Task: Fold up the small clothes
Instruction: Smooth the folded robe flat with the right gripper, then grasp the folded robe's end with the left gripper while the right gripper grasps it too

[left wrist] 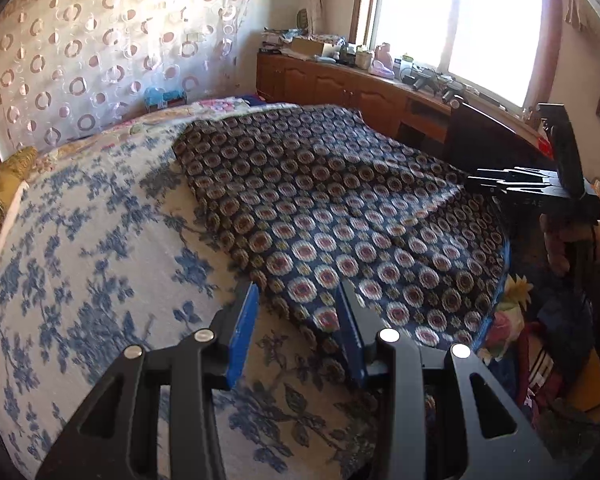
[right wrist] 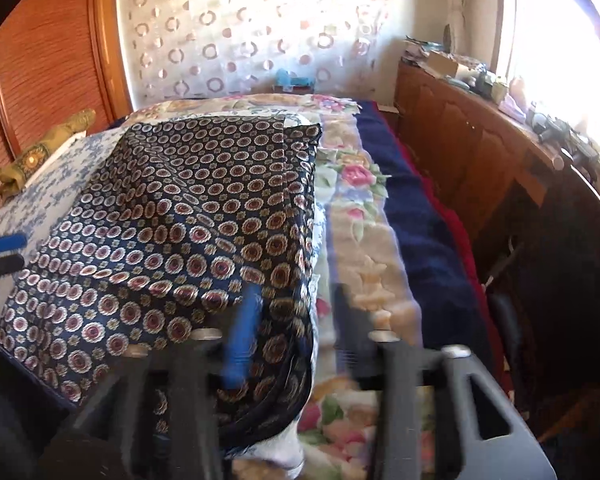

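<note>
A dark navy garment [left wrist: 340,200] printed with round flower medallions lies spread on the bed. It rests on a white sheet with blue flowers [left wrist: 80,240]. My left gripper [left wrist: 298,286] stands open over the garment's near corner, and its blue pads [left wrist: 242,328] touch no cloth. The left gripper's blue tip [right wrist: 4,242] also shows at the left edge of the right wrist view. My right gripper [right wrist: 296,292] is blurred and open, straddling the garment's [right wrist: 180,208] right edge without pressing it. In the left wrist view the right gripper [left wrist: 532,184] hangs at the far right, held by a hand [left wrist: 560,248].
A floral blanket [right wrist: 360,220] and a navy blanket [right wrist: 420,220] run along the bed's right side. A wooden cabinet [left wrist: 340,84] with clutter on top stands under the bright window. An olive cushion [right wrist: 44,148] lies by the wooden panel [right wrist: 48,52] on the left.
</note>
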`<state>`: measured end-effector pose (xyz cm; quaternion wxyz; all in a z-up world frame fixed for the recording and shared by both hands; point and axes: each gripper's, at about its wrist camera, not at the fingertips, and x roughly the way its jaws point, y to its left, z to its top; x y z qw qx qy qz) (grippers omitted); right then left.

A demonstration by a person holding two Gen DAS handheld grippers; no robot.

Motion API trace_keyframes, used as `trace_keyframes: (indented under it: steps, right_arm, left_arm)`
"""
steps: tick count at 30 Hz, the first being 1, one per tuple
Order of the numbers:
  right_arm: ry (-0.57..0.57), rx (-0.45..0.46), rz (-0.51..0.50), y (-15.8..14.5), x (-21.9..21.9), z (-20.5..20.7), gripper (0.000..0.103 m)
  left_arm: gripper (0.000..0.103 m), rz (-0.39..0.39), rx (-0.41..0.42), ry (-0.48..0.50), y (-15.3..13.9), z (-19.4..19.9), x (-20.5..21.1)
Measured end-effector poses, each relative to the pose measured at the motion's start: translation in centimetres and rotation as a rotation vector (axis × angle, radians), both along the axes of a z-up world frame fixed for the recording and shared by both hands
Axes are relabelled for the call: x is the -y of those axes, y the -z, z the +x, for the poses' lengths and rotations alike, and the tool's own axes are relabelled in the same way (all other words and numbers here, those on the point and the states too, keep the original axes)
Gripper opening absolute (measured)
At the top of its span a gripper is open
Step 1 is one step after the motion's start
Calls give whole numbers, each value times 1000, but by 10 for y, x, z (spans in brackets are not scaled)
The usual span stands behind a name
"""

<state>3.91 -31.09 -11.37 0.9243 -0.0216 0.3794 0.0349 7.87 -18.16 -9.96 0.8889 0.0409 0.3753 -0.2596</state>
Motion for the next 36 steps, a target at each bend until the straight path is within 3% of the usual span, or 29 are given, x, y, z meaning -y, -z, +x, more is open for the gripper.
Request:
trace_keyframes:
  steps: [7,13,21,22,25,27,31,36]
  right_arm:
    - [0,-42,18,19,-4,-24,52]
    - [6,-49,26,27,-6,-28,52]
    - [2,-36,27,29,-10,-32,52]
    - [2,-35,25,28,-10,-32,52]
    - [1,-26,17,26,-10,-34,52]
    - [-2,-8,10,20,-11,-36,52]
    - [-27,36,8,4,-19,-40,61]
    - [-115,82,22,-16,-42,-49,63]
  left_arm:
    - [39,8,-62,60,14,-17,9]
    - [39,17,-75,54,22,-28,14]
    - [39,-36,-99,40,22,-28,12]
    - [34,-47,-105,51,22,-28,12]
    - [4,-58,-110,65,22,-28,12]
    - [0,-81,-114,68,19,-26,9]
    - [0,-142,-91,84,1,-22,6]
    - [0,-182,-40,110,-30,-10,10]
